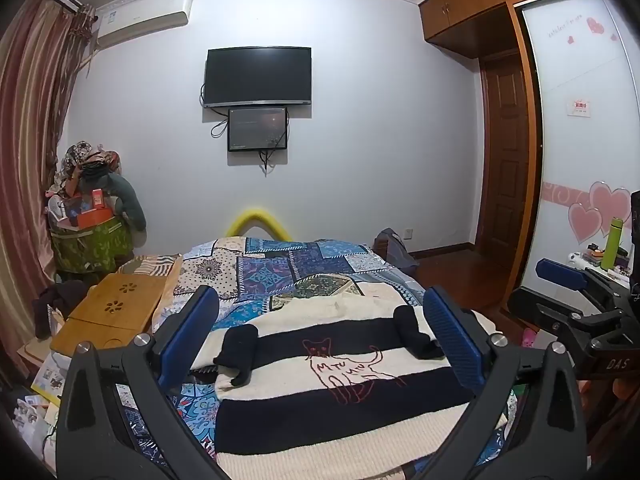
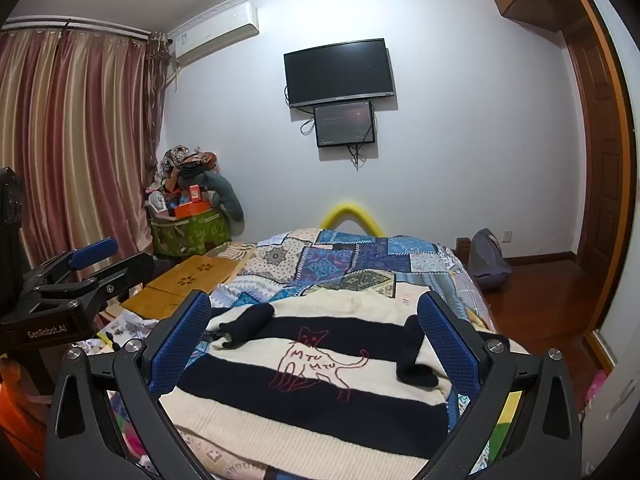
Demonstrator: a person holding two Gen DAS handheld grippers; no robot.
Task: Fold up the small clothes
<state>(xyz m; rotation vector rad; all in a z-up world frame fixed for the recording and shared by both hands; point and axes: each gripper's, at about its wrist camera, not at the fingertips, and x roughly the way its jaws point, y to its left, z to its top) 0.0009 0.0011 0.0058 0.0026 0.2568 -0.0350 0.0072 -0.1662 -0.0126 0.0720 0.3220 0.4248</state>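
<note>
Both tools, left [image 1: 320, 340] and right [image 2: 314, 336], hover spread above the striped cat sweater [image 1: 340, 380] lying flat on the bed [image 1: 280, 264].

the right gripper [image 2: 314, 340] fills the bottom of the frame, its blue-padded fingers [image 2: 178, 344] spread wide apart above a cream and black striped sweater [image 2: 320, 392] with a red outlined cat at frame centre. two black socks [image 2: 248, 322] lie on the sweater, one left of centre, one right. the sweater rests on a blue patchwork quilt [image 2: 340, 258]. the left gripper [image 2: 80, 264] shows at the left edge. a dark tv [image 2: 339, 72] hangs on the wall above.
</note>
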